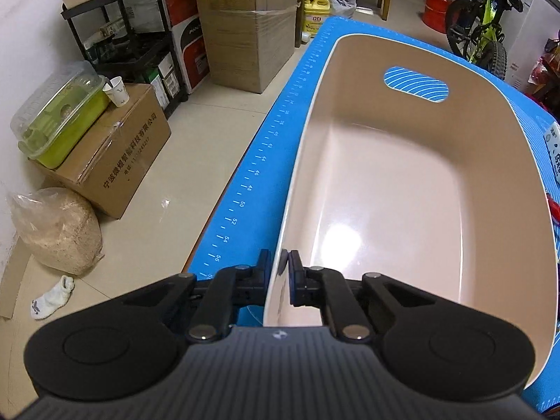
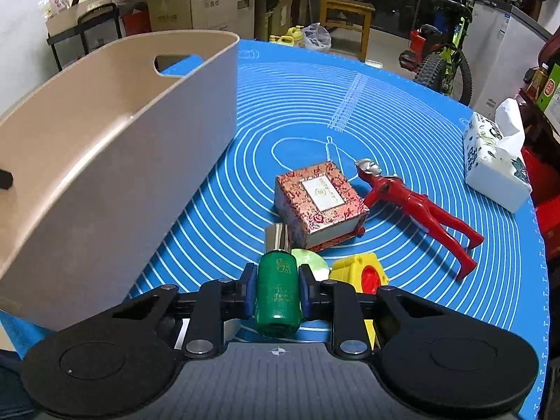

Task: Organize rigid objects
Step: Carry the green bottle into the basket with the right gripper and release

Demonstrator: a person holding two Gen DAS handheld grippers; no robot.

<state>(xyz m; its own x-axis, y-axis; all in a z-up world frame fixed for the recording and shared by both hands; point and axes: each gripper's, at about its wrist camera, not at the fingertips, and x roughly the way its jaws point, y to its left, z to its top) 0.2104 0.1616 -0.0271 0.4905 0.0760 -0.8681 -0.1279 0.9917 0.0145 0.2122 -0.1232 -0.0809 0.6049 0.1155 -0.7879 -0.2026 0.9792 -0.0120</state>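
Left wrist view: the left claw (image 1: 279,269) pinches the near rim of one beige bin (image 1: 402,182), which stands on the blue mat (image 1: 259,161).

Right wrist view: the right claw (image 2: 276,285) clamps one green bottle (image 2: 278,294). Beside it lie one red patterned box (image 2: 320,203), one red figure (image 2: 416,206) and one yellow toy (image 2: 360,273).

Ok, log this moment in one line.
left gripper: shut on bin rim | right gripper: shut on green bottle | bin empty
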